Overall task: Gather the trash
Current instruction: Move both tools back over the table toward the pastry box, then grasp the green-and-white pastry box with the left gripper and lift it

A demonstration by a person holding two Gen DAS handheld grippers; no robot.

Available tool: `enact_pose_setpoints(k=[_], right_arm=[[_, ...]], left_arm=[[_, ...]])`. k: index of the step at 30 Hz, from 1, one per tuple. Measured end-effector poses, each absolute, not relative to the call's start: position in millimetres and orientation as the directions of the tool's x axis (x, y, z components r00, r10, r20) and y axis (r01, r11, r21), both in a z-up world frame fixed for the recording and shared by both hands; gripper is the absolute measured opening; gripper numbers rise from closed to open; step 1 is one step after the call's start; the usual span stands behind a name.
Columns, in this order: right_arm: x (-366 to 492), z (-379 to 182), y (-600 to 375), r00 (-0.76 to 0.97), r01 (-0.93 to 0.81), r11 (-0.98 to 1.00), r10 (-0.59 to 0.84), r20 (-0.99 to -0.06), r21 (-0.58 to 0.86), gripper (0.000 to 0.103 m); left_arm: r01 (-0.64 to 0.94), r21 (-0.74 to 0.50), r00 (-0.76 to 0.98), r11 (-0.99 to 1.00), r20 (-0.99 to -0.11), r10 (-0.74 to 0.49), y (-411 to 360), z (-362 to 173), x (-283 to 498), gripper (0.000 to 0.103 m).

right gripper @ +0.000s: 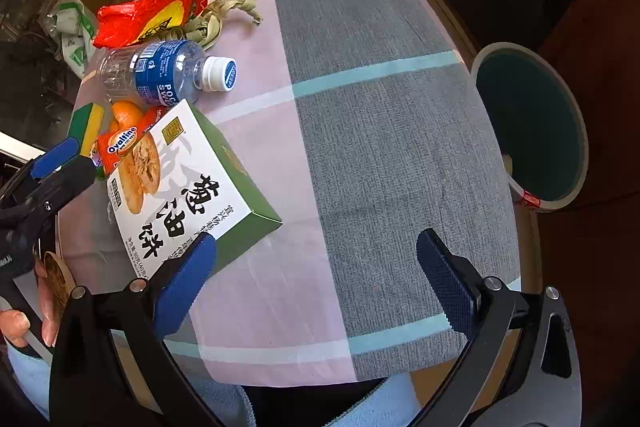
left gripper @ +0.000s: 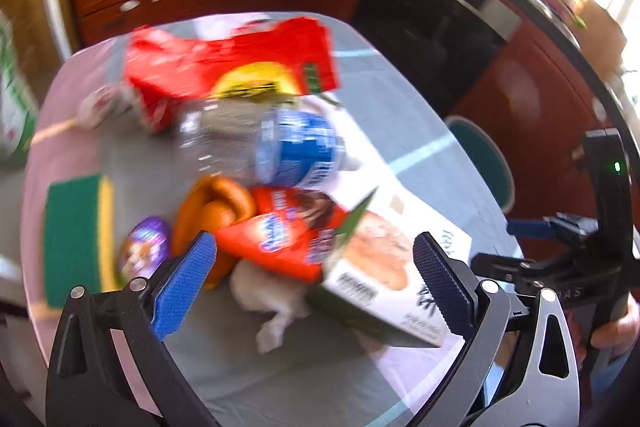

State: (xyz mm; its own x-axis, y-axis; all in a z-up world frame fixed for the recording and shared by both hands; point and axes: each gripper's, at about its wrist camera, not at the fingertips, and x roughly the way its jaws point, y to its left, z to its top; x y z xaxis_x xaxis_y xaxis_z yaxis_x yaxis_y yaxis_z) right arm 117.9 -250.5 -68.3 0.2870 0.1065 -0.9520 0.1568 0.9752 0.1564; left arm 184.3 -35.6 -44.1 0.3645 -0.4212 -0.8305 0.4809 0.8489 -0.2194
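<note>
Our left gripper [left gripper: 316, 271] hangs spread and empty over the trash pile, its fingers straddling the green-and-white food box [left gripper: 384, 275] and the orange Ovaltine packet [left gripper: 288, 239] lying on the checked tablecloth [right gripper: 380, 131]. Behind these lie the plastic bottle [right gripper: 168, 75] and red bag [right gripper: 160, 7]. Our right gripper [right gripper: 316, 275] is also spread wide, holding nothing. We judge a pick is being lined up; next, close on one piece and carry it to the bin [right gripper: 532, 127] beside the table.
</note>
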Motion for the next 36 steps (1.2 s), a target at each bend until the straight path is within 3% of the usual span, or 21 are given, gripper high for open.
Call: enact_pose_setpoints(k=[5, 8, 17, 23, 28, 36], right_arm=[[117, -71, -271, 0.304, 0.208, 0.956, 0.138, -0.943, 0.207, 0.096], [114, -73, -282, 0.311, 0.23, 0.945, 0.155, -0.938, 0.232, 0.096], [90, -82, -291, 0.334, 0.228, 0.929, 0.206, -0.92, 0.291, 0.095], [74, -83, -289, 0.345, 0.202, 0.923, 0.247, -0.906, 0.328, 0.06], [71, -87, -280, 0.338, 0.198, 0.915, 0.273, -0.901, 0.351, 0.059], [71, -89, -275, 0.33, 0.208, 0.919, 0.257, -0.908, 0.336, 0.064]], left_arm=[[0.594, -0.213, 0.247, 0.776, -0.869, -0.428, -74, -59, 180, 0.098], [0.613, -0.225, 0.196, 0.757, -0.885, -0.422, -83, -69, 168, 0.092], [0.629, -0.284, 0.147, 0.723, -0.871, -0.47, -87, -74, 112, 0.089], [0.661, -0.298, 0.16, 0.689, -0.84, -0.518, -80, -79, 71, 0.087], [0.632, -0.167, 0.308, 0.757, -0.842, -0.443, -65, -88, 71, 0.087], [0.572, -0.321, 0.244, 0.755, -0.812, -0.531, -52, -102, 97, 0.089]])
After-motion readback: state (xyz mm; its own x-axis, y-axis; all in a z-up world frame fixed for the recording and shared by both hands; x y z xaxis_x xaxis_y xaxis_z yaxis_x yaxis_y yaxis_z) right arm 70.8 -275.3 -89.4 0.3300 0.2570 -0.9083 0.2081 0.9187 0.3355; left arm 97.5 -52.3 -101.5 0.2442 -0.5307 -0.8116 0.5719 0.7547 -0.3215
